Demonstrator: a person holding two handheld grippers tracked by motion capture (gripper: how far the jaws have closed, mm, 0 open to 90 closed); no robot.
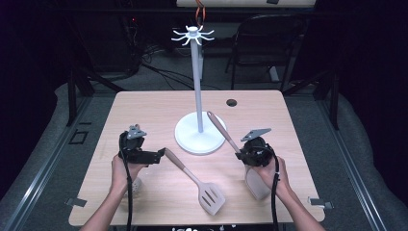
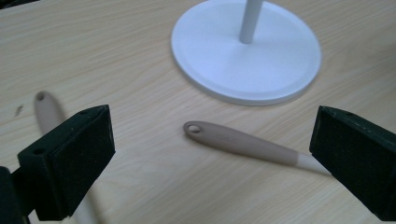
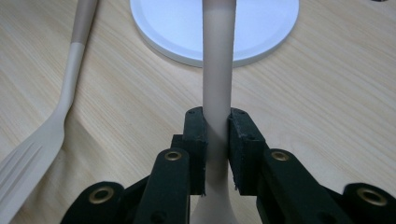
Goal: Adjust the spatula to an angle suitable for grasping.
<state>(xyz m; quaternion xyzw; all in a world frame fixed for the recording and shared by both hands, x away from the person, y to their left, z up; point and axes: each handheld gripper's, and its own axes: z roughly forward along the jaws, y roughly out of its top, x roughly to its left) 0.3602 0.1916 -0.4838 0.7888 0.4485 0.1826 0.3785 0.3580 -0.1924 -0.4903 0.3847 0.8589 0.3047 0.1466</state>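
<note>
A spatula handle (image 3: 217, 70) is being gripped by the right gripper (image 3: 217, 140) near the unlabelled white stand base (image 3: 261, 28), while the left gripper (image 2: 210, 144) is being held open.

Surface: light wooden table (image 1: 144, 108), round cable hole (image 1: 232, 102) near far edge | On it: white round stand base (image 1: 192, 139) at centre; slotted spatula (image 1: 199, 185) lying flat, near front edge

We see a white hook stand (image 1: 199, 86) w/ round base, upright just past mid-surface (image 1: 144, 108). Small dark hole (image 1: 232, 102) near the far right edge. Behind the far edge: dark folding chair (image 1: 262, 33), cables (image 1: 163, 72) on the floor.
</note>
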